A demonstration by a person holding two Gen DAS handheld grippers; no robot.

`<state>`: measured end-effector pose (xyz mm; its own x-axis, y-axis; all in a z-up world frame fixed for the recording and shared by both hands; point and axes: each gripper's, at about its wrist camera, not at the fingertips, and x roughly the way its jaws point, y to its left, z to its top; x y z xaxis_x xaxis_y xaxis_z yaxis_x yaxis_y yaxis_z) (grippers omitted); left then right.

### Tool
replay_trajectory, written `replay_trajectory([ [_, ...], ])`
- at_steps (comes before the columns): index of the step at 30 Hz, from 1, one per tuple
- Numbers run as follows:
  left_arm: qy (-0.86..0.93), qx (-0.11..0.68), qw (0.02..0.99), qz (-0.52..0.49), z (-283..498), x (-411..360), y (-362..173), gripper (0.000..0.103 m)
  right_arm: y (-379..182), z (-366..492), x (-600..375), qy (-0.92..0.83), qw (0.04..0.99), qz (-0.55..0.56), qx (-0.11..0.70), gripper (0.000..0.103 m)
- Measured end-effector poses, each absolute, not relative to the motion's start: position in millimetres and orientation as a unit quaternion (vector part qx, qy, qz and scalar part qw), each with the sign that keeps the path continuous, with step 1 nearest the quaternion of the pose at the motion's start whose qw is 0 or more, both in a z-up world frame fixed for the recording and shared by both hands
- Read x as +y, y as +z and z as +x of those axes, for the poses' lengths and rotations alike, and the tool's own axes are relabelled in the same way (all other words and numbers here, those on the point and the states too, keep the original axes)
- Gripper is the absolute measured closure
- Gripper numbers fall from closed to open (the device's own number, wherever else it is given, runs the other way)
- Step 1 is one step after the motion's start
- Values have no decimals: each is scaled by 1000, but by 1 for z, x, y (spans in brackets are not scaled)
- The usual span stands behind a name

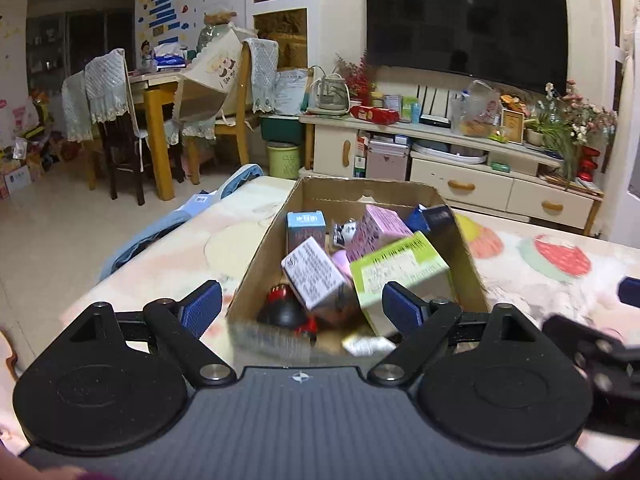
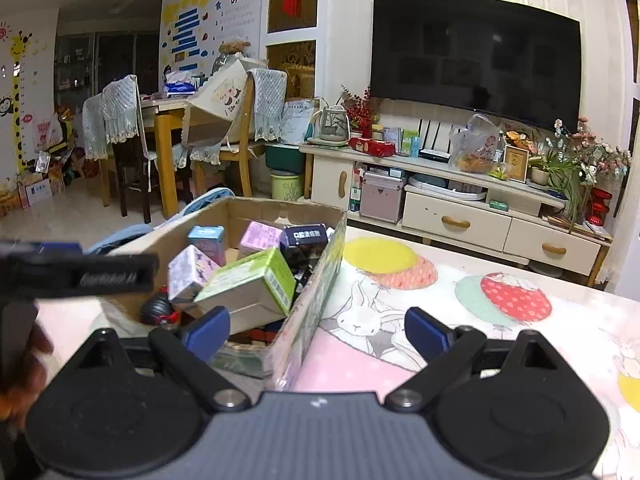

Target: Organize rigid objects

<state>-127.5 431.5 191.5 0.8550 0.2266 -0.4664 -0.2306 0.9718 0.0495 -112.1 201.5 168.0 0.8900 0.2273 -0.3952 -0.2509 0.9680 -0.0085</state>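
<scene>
Boxes (image 1: pixel 402 270) crowd carton (image 1: pixel 260 264) on table (image 1: pixel 540 300).

Brown cardboard box (image 1: pixel 260 256), lime-green carton (image 1: pixel 404 268), pink rabbit-print tablecloth (image 2: pixel 400 320), blue-padded tongs (image 2: pixel 318 330)

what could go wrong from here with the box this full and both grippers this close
1. The green box lies tilted on top of the pile in the cardboard box; a nudge might tip it over the low wall.
2. The left gripper and right gripper both hang open and empty by the same near end of the box, so they could bump each other.
3. The cardboard box sits near the table's left edge; a push could slide it off.
</scene>
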Motion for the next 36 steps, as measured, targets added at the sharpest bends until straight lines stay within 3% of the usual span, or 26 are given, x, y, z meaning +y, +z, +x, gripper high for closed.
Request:
replay_trajectory([
  [17,118,216,969,-14,-215,434,226,0,200,-176,211,132,977,-19,168,9],
  [36,110,193,975,-8,-231,425,230,0,208,-200,220,129,980,-39,147,9],
])
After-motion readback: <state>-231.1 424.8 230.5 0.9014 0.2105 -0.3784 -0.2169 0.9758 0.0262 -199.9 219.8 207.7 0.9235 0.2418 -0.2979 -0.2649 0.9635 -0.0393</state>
